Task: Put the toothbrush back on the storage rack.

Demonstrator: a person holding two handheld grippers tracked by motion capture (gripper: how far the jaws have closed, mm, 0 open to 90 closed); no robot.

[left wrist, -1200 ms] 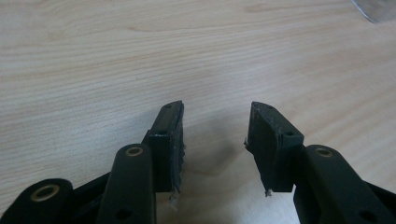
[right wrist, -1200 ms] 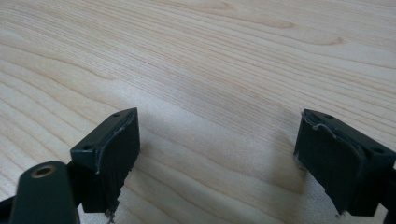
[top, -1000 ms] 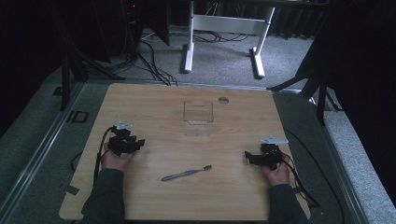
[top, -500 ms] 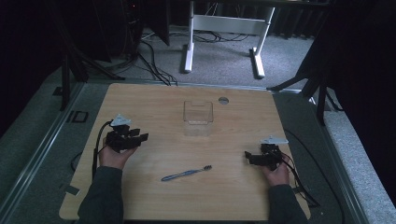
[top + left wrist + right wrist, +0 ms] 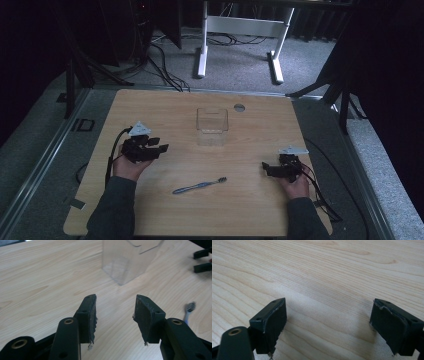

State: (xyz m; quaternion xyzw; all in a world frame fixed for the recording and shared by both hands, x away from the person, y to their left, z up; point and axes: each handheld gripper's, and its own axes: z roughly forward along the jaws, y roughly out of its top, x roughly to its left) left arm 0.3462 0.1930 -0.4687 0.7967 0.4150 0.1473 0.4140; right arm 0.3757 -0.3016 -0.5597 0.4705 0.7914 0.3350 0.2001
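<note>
Right now your toothbrush [image 5: 199, 185] lies flat on the tabletop [image 5: 165, 107], well in front of the clear box [image 5: 212, 125]. Both the left gripper [image 5: 161, 145] and right gripper [image 5: 265, 169] have jaws apart, holding nothing. It looks light, stiff and thin; pinch mid-handle.

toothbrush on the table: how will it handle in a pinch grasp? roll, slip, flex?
The toothbrush lies flat on the bare wooden table, so it probably sits low and is awkward to get jaws under. Its handle looks thin and smooth, so it may slip or twist in a pinch. It looks light and fairly stiff, likely to skid rather than roll if pushed.
</note>
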